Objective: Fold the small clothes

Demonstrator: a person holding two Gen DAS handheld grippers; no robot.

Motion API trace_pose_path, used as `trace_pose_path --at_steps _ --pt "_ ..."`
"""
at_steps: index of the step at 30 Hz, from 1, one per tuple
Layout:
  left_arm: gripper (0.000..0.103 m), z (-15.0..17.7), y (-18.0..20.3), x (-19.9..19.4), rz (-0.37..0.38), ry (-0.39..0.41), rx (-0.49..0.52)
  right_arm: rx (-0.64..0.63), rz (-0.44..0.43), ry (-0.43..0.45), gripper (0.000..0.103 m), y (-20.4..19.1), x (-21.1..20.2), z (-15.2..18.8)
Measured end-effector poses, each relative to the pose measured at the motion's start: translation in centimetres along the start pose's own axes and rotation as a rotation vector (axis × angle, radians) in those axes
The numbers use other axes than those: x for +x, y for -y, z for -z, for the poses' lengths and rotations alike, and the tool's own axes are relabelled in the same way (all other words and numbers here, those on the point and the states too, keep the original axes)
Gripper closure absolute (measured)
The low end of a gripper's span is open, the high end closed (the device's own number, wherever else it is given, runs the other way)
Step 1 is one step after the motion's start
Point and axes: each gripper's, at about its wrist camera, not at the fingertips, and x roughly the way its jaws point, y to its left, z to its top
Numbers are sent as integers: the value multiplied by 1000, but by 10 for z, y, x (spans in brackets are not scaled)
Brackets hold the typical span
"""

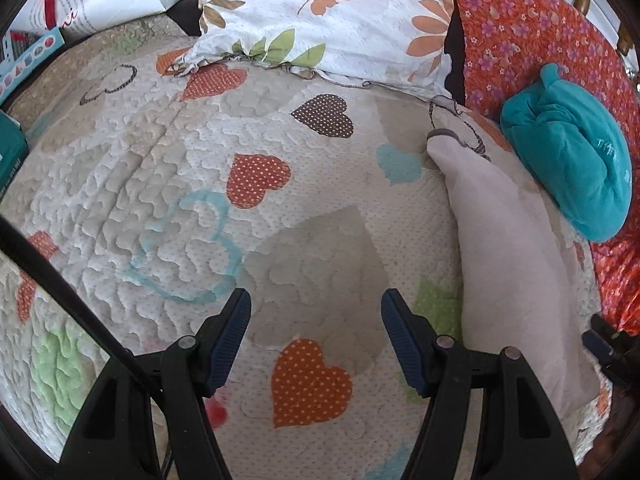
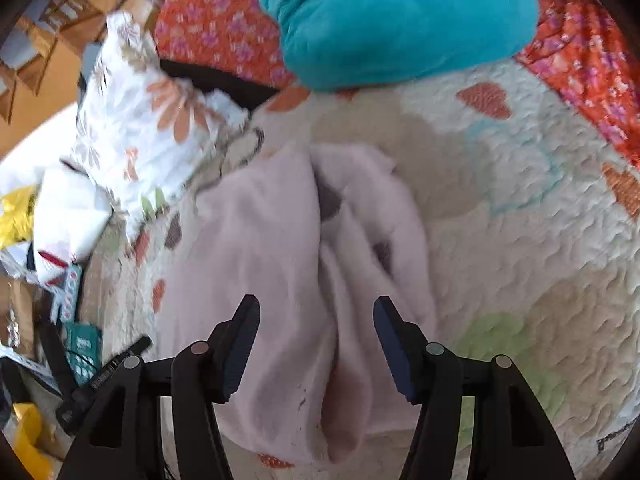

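Surface is a bed with a quilted cream bedspread (image 1: 132,184), heart appliqués in orange, brown, teal, green and beige. On it: a pale pink garment (image 2: 276,264), crumpled with lengthwise folds, lying flat on the quilt. Teal garment (image 2: 400,16), bundled, sits at the quilt's far edge, partly over an orange floral blanket (image 1: 520,40) that borders the quilt. White floral pillow (image 1: 320,12) rests at the quilt's far side, beside the blanket.
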Motion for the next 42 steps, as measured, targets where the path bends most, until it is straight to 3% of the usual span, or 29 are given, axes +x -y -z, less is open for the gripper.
trace_pose_path --at_steps 3,4,5,7,9,13,15,17,20,23,26,28,30,33,34,37,38,40,42 --pt "36 1 2 0 12 -8 -6 -43 47 -19 39 -9 19 4" --pt "36 2 4 0 12 -8 -5 -66 34 -34 55 -15 28 5" --pt "36 2 5 0 14 -7 -4 -80 28 -55 90 -19 35 6" --pt "36 4 9 -1 35 -4 -3 -87 31 -63 90 -23 34 7" --pt "36 6 16 -1 73 -5 -4 -103 40 -10 91 -24 18 4" --pt "35 15 43 4 171 -25 41 -102 151 85 92 -6 -13 -4" --pt "35 21 62 5 207 -22 86 -99 219 85 92 7 -12 -4" --pt "35 29 81 5 246 -23 141 -93 232 42 92 20 1 -1" --pt "35 39 99 11 192 -24 216 -117 237 31 86 23 11 4" --pt "35 43 101 32 93 -109 255 -136 250 33 81 21 10 -2" --pt "35 45 96 34 77 -120 246 -129 248 108 81 16 -12 -10" --pt "35 48 99 32 61 -117 268 -135 197 162 81 6 -23 -22" --pt "35 51 99 30 56 -113 279 -145 113 142 81 -5 -19 -33" --pt "35 53 97 25 64 -115 284 -123 -129 25 81 -29 13 -56" --pt "35 54 96 24 71 -117 284 -104 -241 -37 81 -38 32 -64" --pt "35 54 92 19 111 -124 273 -74 -471 -234 81 -64 94 -78" --pt "35 53 91 17 123 -124 269 -72 -470 -270 81 -71 115 -82" --pt "35 49 89 14 149 -117 255 -69 -370 -287 82 -79 154 -95" --pt "35 45 87 13 175 -117 241 -71 -269 -274 92 -82 182 -112"
